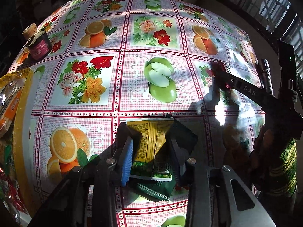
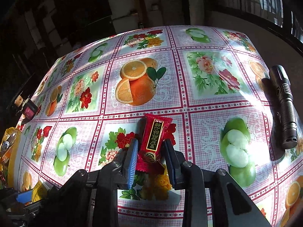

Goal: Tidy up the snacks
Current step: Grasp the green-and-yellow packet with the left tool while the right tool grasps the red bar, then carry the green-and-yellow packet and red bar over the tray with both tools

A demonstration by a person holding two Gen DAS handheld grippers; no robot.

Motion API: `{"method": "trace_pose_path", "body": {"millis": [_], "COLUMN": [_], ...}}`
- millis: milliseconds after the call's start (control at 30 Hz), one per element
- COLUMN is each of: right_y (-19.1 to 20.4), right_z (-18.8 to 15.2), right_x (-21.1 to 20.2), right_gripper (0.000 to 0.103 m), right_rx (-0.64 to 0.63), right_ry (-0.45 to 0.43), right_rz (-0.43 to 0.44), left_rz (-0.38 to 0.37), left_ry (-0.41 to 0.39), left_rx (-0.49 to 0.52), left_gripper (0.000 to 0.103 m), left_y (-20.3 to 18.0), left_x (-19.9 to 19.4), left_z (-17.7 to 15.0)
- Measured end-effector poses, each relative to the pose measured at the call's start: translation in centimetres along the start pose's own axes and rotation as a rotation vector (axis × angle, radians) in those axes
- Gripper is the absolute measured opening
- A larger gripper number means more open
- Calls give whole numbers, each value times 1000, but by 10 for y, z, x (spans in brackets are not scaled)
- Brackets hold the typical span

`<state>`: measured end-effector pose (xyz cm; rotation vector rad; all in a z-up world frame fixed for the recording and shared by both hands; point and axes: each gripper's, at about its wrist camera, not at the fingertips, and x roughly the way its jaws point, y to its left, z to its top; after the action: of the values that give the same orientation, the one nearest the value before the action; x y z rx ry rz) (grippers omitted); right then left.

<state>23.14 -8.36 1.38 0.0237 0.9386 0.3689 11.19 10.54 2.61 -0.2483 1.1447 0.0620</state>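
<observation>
**Operator:** Near the front edge of the table point(image 1: 121, 37), I am holding a snack in each tool. My left gripper point(image 1: 151, 141) is closing narrow on the yellow and green packet point(image 1: 149, 143), which is lying flat on the cloth between the pads. My right gripper point(image 2: 151, 155) is clamped tight on the red candy bar point(image 2: 152, 138), over toward the right edge of the table.

**Observer:** What is worrying you?

**Operator:** I am thinking the left grip is the weak one. The packet is flat and slick, and the pads are biting its sides, so it may buckle or slide out as I lift.

**Observer:** And the right?

**Operator:** That bar is being pinched near its lower end, so it could pivot and droop. The black torch point(image 2: 284, 106) is lying near the right edge, and a wide swing could knock it off.

**Observer:** Where are they going?

**Operator:** I am guessing the yellow tray point(image 1: 19, 132) at the left edge, already holding wrappers. A bottle point(image 1: 37, 43) is standing at the far left corner, close to that path.
</observation>
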Motion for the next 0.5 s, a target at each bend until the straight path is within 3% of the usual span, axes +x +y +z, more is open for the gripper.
{"method": "trace_pose_path", "body": {"millis": [267, 500], "right_y": [8, 35], "right_z": [-15, -43], "right_x": [-25, -76], "right_gripper": [24, 24], "right_rx": [-17, -1], "right_ry": [-25, -71], "right_rz": [92, 264], "left_rz": [-18, 0], "left_ry": [-24, -58], "left_rx": [-74, -150], "left_gripper": [31, 31], "left_y": [26, 47], "left_x": [-22, -54], "left_z": [-7, -31]}}
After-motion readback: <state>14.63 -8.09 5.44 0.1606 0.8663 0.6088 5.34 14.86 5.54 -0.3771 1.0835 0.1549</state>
